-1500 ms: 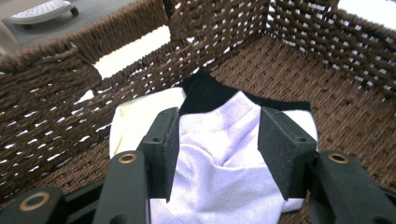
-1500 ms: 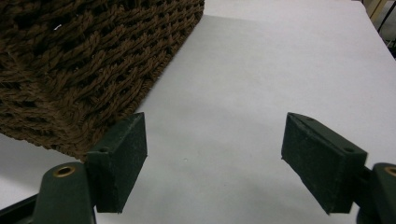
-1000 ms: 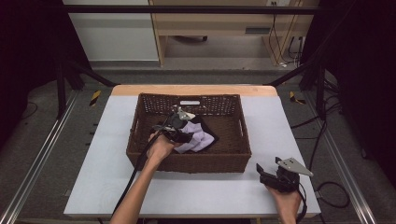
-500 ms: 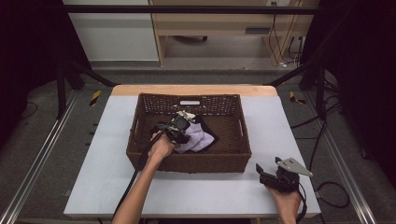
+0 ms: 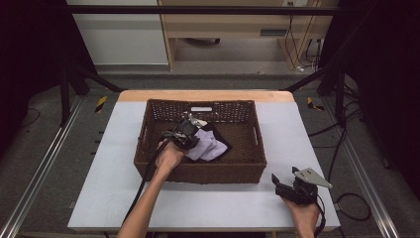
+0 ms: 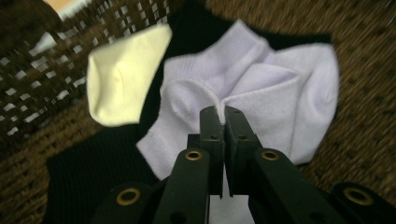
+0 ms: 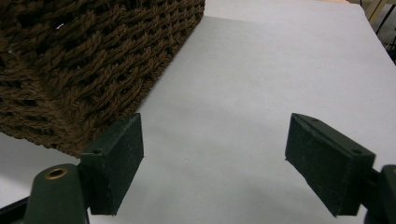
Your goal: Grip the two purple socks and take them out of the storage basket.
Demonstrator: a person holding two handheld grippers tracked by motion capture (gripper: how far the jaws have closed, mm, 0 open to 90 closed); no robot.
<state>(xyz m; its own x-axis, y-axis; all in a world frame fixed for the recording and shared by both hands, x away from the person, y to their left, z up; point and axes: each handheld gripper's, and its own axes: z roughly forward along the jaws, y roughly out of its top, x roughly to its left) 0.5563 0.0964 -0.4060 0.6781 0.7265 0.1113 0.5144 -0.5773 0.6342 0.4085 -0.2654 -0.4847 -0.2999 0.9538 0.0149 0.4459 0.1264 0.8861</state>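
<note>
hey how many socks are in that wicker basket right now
4 visible: two white socks, overlapping, the left gripper shut on one's edge; a pale yellow sock beside them near the basket wall; a black sock underneath. More may be hidden.

- Left gripper (image 6: 222,116): black jaws with brass-ringed screw holes; black cable trails along a bare forearm.
- Right gripper (image 7: 212,163): black, rectangular pads, brass rivet, grey three-cornered plate on top.
</note>
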